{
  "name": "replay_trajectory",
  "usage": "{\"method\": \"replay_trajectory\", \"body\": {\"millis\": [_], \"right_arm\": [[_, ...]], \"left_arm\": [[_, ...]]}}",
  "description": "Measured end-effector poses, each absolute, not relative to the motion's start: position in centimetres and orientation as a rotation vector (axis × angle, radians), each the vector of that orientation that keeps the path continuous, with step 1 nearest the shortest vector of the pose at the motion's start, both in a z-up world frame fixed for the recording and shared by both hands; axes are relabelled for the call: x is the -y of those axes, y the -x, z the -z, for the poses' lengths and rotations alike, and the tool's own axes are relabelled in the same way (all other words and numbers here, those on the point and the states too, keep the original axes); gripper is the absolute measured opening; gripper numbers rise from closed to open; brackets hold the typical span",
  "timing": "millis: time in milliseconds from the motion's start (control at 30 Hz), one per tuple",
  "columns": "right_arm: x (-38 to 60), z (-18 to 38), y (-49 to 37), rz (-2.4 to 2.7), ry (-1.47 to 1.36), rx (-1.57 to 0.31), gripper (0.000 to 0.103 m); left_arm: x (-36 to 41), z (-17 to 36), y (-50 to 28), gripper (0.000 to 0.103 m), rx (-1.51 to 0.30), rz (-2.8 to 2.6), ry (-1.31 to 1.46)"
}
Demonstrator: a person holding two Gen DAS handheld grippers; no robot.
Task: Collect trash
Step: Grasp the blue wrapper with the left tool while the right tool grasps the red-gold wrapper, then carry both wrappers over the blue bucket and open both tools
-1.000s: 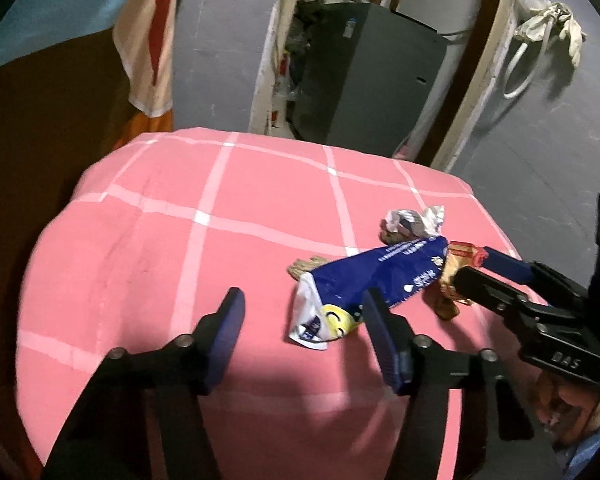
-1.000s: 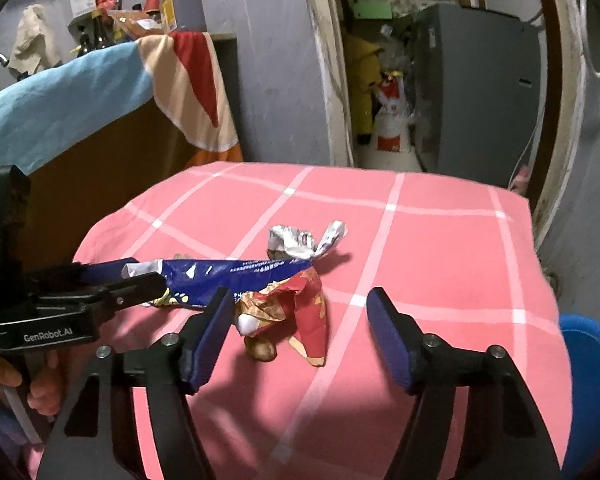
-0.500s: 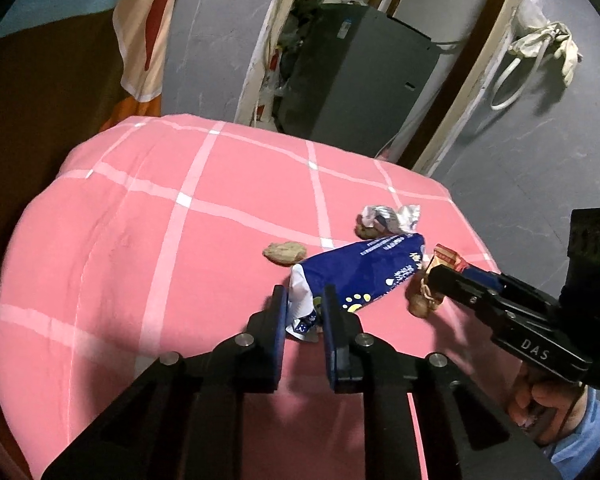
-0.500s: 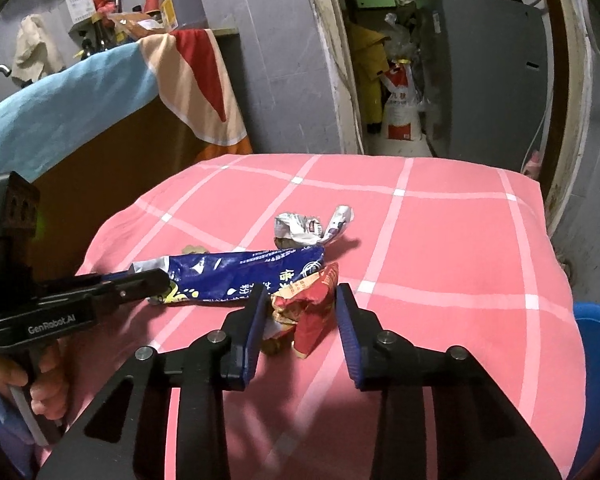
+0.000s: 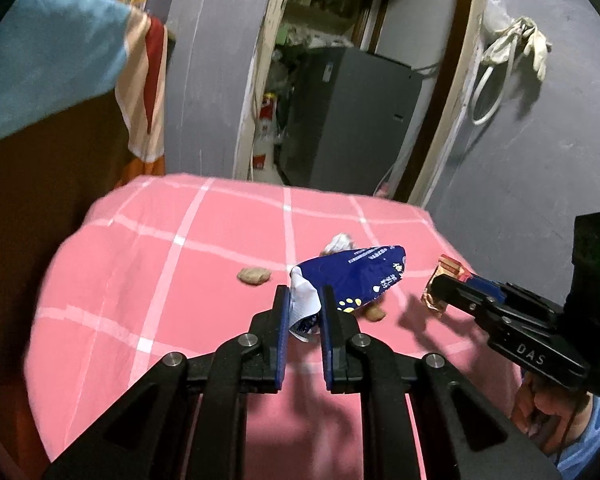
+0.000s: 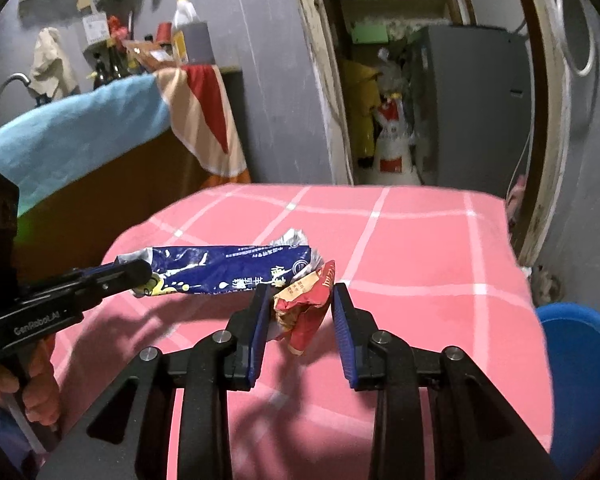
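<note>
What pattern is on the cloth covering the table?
Pink with a thin white grid check; the tablecloth shows best in the right wrist view.

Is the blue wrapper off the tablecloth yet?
Yes. The left gripper holds the blue wrapper raised, its shadow cast on the pink tablecloth below.

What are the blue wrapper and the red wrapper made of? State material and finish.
Blue wrapper: thin plastic film, glossy, judging by its sheen, printing and soft creases.
Red wrapper: crumpled film, probably foil-lined, since its folds hold sharply and glint gold; unconfirmed.
</note>
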State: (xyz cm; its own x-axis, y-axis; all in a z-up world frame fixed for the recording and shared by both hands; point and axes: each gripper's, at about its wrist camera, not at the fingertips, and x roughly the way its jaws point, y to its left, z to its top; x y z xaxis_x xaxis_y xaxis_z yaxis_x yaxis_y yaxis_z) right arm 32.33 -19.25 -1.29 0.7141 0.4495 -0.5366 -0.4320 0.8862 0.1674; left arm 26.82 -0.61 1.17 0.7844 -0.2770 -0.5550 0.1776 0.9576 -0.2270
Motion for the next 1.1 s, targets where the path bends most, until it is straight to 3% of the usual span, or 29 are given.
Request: {"method": "replay_trajectory", "body": {"millis": [700, 1100], "right_arm": [[24.9, -6.2, -25.3, -0.389, -0.029, -0.211, 0.029], [30.1, -7.8, -21.9, -0.270, -0.015, -0.083, 0.029]], "left_arm": [[5.2, -7.2, -22.6, 0.011, -0.305, 0.279, 0.199], [11.4, -9.2, -21.0, 0.011, -0.200, 0.357, 0.176]]}}
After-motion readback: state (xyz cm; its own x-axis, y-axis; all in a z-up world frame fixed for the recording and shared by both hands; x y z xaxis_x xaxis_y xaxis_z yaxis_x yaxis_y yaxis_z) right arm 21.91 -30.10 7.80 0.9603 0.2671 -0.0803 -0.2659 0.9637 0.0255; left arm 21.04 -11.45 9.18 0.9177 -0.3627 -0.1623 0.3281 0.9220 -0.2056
